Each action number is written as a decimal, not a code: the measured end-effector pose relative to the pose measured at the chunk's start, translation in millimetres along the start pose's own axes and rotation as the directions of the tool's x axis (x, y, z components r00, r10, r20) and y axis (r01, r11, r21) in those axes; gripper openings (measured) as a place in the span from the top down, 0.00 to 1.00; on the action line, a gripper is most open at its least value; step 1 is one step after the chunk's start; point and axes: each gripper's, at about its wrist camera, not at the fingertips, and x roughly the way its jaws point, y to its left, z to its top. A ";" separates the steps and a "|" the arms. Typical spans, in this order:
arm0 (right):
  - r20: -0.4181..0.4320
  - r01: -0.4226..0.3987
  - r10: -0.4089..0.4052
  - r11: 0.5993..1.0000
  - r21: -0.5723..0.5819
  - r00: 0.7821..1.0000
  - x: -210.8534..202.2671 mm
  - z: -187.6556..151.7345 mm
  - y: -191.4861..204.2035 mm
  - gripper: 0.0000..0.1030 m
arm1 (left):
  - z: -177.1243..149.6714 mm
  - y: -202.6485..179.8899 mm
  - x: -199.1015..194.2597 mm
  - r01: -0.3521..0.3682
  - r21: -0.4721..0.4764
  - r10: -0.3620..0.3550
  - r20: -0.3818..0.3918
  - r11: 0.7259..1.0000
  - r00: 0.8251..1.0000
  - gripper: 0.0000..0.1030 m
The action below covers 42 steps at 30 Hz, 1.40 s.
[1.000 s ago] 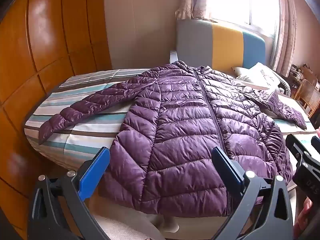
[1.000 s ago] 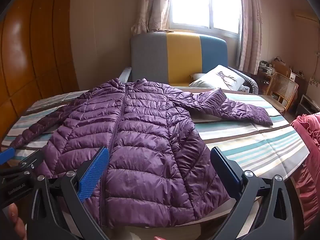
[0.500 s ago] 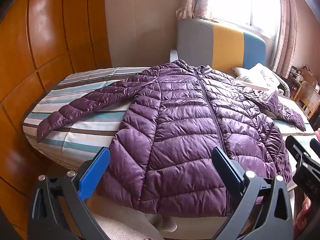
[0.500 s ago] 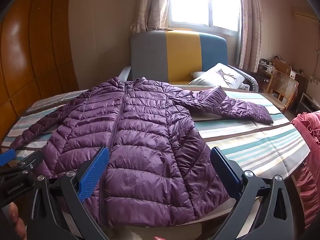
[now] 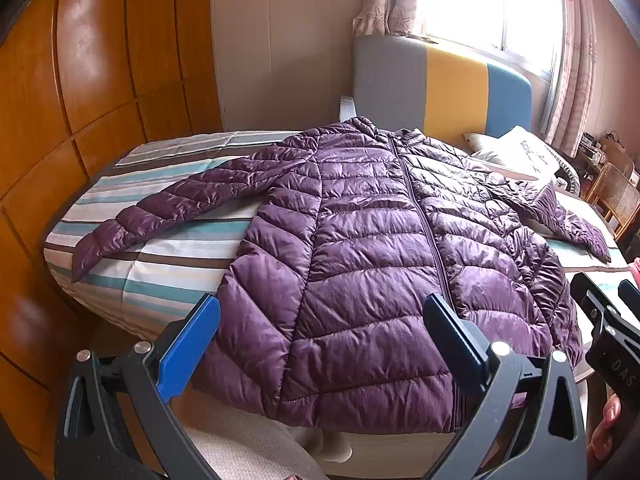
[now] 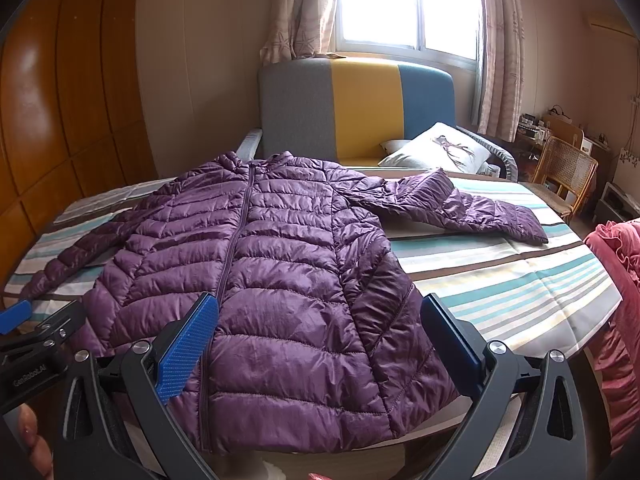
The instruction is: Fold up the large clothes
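A purple quilted puffer jacket [image 5: 372,256] lies front up and zipped on the striped bed, sleeves spread to both sides; it also shows in the right wrist view [image 6: 272,264]. Its hem hangs over the near bed edge. My left gripper [image 5: 320,340] is open and empty, held above the hem. My right gripper [image 6: 318,334] is open and empty, also above the hem, a little to the right. Neither touches the jacket. The left sleeve cuff [image 5: 92,248] reaches the bed's left edge. The right sleeve [image 6: 472,208] lies across the bedspread.
The striped bedspread [image 6: 520,292] covers the bed. A grey, yellow and blue headboard [image 6: 360,108] and a white pillow [image 6: 440,150] are at the far end. A wooden wardrobe [image 5: 80,100] stands left. A wicker chair [image 6: 568,168] and pink fabric [image 6: 620,280] are right.
Both grippers have shifted slightly, so the jacket sits a little lower in view. Both stay open and empty. The jacket has not moved.
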 end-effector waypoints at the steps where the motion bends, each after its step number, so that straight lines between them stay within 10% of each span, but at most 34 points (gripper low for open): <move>1: 0.000 -0.001 0.001 1.000 0.000 1.000 0.2 -0.1 0.3 0.03 | -0.1 0.3 0.2 0.000 -0.001 0.000 -0.001 1.000 1.000 0.02; 42: -0.012 -0.011 0.011 1.000 -0.009 1.000 3.9 -3.4 4.8 0.03 | -1.7 1.2 2.7 0.012 -0.012 -0.012 -0.011 1.000 1.000 0.02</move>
